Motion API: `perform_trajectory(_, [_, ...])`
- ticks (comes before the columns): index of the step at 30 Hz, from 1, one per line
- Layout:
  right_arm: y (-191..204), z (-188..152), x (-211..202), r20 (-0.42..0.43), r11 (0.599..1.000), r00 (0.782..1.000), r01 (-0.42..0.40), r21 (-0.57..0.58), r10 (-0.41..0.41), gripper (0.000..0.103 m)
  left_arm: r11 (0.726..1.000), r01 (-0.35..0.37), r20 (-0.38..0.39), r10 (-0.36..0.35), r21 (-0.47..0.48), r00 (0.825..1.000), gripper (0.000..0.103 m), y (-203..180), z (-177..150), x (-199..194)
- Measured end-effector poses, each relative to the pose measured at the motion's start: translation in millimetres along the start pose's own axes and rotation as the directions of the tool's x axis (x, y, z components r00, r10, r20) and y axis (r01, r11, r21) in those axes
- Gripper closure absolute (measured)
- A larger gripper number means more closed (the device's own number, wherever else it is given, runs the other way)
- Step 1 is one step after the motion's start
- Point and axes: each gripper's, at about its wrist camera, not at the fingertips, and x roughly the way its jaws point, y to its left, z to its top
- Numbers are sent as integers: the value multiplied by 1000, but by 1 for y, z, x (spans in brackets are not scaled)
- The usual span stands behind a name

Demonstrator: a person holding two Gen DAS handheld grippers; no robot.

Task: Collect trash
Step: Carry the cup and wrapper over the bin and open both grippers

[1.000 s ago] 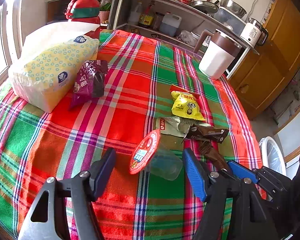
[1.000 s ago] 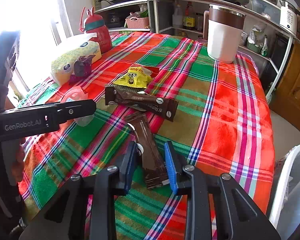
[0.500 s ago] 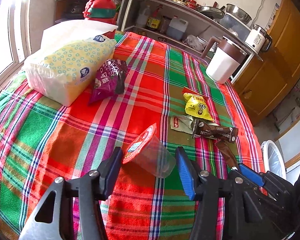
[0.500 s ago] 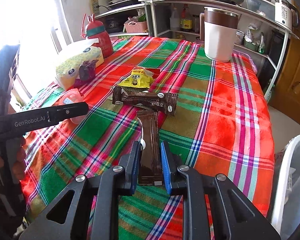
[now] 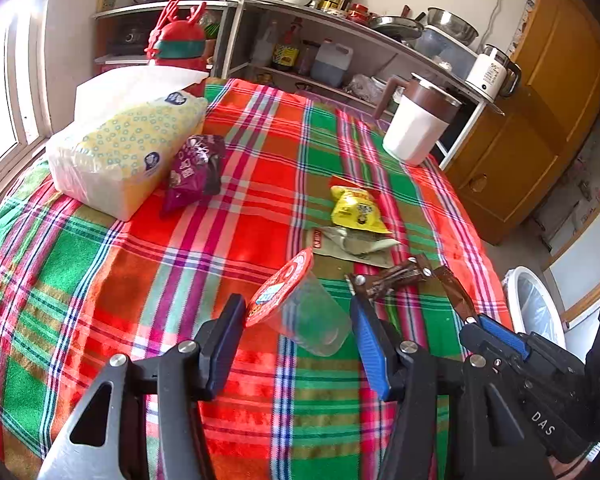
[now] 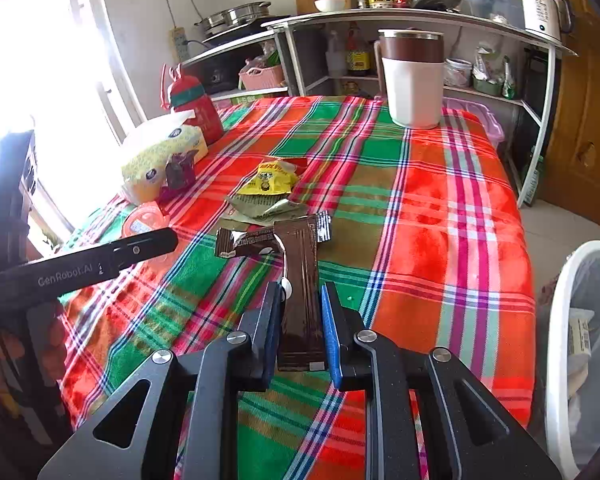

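- While the left gripper (image 5: 296, 306) has just been closing its fingers, the clear plastic cup with a red foil lid (image 5: 308, 320) lies sideways between them, lid against the black finger and base against the blue pad; it looks pinched end to end. Thin plastic squeezed that way may buckle or pop out, and I judge this the likeliest slip.
- Further along the plaid-clothed tabletop (image 5: 100, 280), the purple snack packet (image 5: 196, 168), the yellow packet (image 5: 356, 208), the torn grey-green sachet (image 5: 352, 240) and the crumpled dark brown wrapper (image 5: 396, 276) are not yet collected; a trailing wrapper end could drag one of them off the edge.
- The right gripper (image 6: 301, 292) has just been narrowing too, and its fingers now clamp the near end of the long flat brown wrapper (image 6: 300, 264). Its free end reaches over the crumpled wrapper, so glossy film could slide from the pads or snag.
- At the far right, the white plastic bin (image 6: 556, 320) stands on the floor beside the tabletop; a careless release could miss its rim.
- Both hands tilt their grippers forward and down over the near tabletop, left beside right, close together.
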Motion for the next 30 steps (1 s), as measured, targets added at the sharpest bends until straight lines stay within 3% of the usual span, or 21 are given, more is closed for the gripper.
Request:
perform_trajectory(18, [-35,-9,-56,103,991,993,40,126,-53,82,984,92,24,-97,152,995,47,-74,-4,-19])
perform_trajectory(30, [-84,-25,-106,161,966,974,120,229,-159,82,945,190,-2,-197,268,980,47,-149,-12,-20])
